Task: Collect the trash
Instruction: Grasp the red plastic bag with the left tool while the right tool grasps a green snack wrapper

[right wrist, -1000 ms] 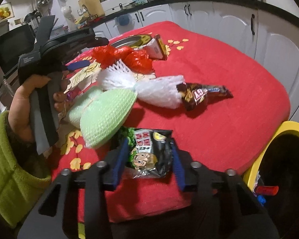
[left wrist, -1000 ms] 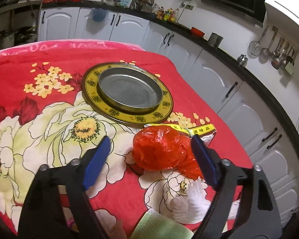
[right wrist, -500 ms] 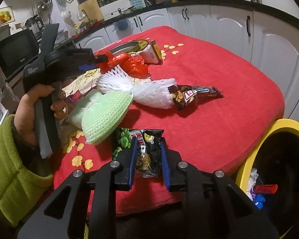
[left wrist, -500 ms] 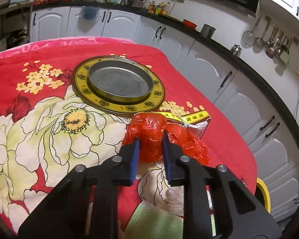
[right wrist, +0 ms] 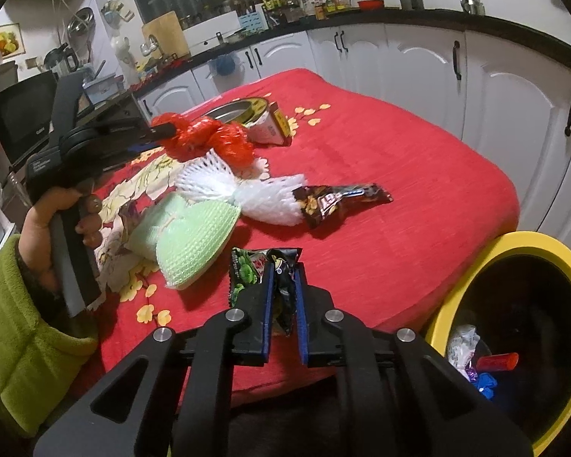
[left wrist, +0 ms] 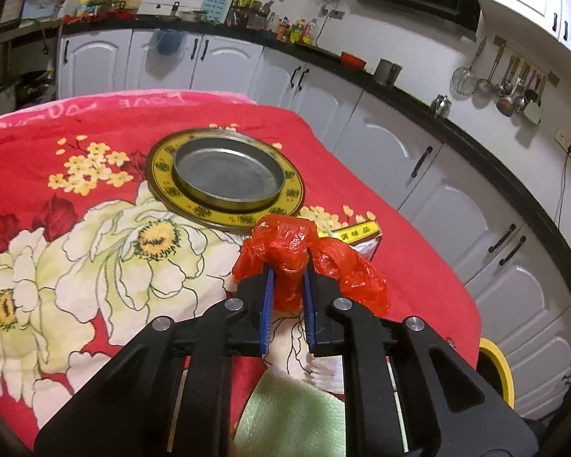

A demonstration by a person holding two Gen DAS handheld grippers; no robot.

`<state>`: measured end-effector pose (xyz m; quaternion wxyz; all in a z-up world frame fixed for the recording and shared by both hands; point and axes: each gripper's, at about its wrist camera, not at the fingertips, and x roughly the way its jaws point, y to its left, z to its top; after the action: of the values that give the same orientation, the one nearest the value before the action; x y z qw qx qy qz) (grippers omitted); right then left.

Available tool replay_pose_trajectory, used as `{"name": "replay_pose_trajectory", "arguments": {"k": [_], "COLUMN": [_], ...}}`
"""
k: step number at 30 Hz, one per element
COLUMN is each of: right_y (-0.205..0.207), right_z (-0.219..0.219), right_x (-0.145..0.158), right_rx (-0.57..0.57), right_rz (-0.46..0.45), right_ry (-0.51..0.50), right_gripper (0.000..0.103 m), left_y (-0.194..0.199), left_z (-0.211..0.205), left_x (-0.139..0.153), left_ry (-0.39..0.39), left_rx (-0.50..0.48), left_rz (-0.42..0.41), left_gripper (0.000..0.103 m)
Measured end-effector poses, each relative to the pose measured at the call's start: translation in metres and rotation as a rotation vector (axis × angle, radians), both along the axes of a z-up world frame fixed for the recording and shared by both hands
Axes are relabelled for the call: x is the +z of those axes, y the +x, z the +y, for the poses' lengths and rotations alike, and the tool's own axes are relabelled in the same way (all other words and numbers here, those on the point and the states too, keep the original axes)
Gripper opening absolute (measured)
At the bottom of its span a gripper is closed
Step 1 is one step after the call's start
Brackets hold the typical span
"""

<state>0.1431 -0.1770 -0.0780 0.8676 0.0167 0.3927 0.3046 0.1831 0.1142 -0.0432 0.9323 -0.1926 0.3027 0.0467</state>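
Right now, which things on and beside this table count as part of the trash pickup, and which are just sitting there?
Part of the job:
- red plastic bag, clamped in the left gripper
- black snack wrapper, clamped in the right gripper
- brown candy wrapper
- white foam net
- green foam net
- seasoning packet
- yellow-rimmed bin

Just sitting there:
- yellow-rimmed metal plate
- red floral tablecloth

The yellow bin (right wrist: 552, 251) is cut off at the frame edge; the seasoning packet (left wrist: 361, 233) is half hidden by the red bag (left wrist: 289, 243)

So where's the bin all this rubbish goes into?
In the right wrist view the yellow-rimmed bin stands low at the right, beside the table's edge, just right of the right gripper.
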Motion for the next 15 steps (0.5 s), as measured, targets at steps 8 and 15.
{"name": "replay_pose_trajectory", "arguments": {"k": [8, 15], "right_y": [-0.002, -0.003], "right_z": [-0.015, -0.028], "right_x": [0.011, 0.025], "right_rx": [-0.041, -0.075], "right_rz": [-0.030, -0.074], "right_ry": [0.019, 0.039], "right_gripper": [0.009, 0.009], "left_y": [-0.016, -0.023], "left_z": [-0.006, -0.024], "left_x": [0.028, 0.045], "left_ry": [0.022, 0.018], "left_rx": [-0.003, -0.054], "left_rz": [-0.077, -0.124], "left_gripper": [0.008, 0.008]}}
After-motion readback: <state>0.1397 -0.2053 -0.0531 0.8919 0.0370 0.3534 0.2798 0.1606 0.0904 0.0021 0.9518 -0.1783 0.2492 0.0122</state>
